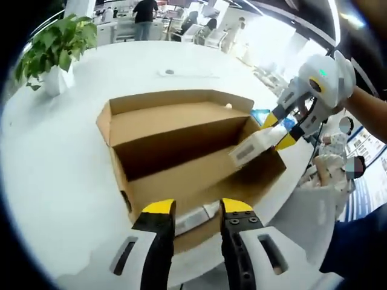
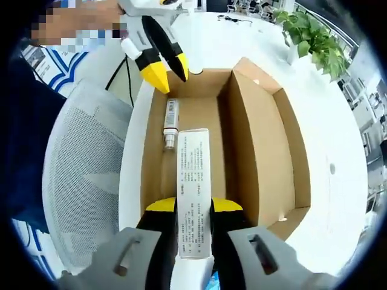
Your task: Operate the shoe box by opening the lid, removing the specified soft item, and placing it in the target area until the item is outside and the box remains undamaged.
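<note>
The right gripper [image 2: 193, 208] pinches a white packet [image 2: 193, 187], its long axis running ahead along the jaws over the open box [image 2: 266, 139]; the left gripper [image 1: 198, 211] hovers open.

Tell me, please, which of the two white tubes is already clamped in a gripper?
The larger white tube with printed text, clamped by the right gripper; the smaller tube lies loose on the box floor.

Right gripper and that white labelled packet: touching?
Touching. In the right gripper view, the right gripper has its jaws shut on both sides of the white labelled packet, holding it over the open cardboard box.
</note>
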Demonstrator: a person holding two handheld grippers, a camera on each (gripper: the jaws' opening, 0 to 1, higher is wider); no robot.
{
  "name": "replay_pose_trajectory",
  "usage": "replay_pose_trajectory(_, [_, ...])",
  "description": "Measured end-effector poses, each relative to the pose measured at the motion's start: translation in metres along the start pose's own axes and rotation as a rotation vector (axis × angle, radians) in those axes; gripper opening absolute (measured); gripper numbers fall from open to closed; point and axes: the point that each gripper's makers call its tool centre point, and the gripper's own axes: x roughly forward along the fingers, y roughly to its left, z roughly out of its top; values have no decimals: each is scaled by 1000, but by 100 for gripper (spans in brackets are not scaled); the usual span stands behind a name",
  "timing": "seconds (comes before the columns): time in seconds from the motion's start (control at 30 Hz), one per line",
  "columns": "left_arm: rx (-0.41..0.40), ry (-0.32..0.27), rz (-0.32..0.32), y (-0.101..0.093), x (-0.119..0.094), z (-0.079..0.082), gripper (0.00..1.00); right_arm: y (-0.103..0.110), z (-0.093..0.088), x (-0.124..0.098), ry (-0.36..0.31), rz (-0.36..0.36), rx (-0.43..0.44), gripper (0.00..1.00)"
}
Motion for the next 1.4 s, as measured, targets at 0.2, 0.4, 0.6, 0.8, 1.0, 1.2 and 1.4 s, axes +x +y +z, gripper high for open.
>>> replay_pose_trajectory(0.2, [155, -115, -68, -6, -16, 13, 33, -4, -3, -29, 8, -38, -26, 17])
replay_pose_trajectory(0.4, [270, -196, -152, -23, -22, 21, 37, -11, -20, -53, 14, -68, 4, 17])
replay_pose_trajectory(0.6, [267, -216, -117, -15, -29, 15, 36, -12, -44, -64, 56, -87, 28, 17])
replay_pose_trajectory(0.8, [144, -128, 6, 26, -36, -4, 28, -16, -56, -75, 54, -109, 63, 17])
replay_pose_trajectory(1.0, [54, -22, 66, 44, -24, -26, 24, -20, -73, -90, 60, -139, 93, 17])
replay_pose_trajectory(1.2, [-25, 45, 88, 50, -14, -40, 19, -26, -90, -103, 80, -160, 111, 17])
replay_pose_trajectory(1.4, [-94, 120, 109, 53, -5, -52, 14, -41, -109, -119, 98, -189, 133, 17])
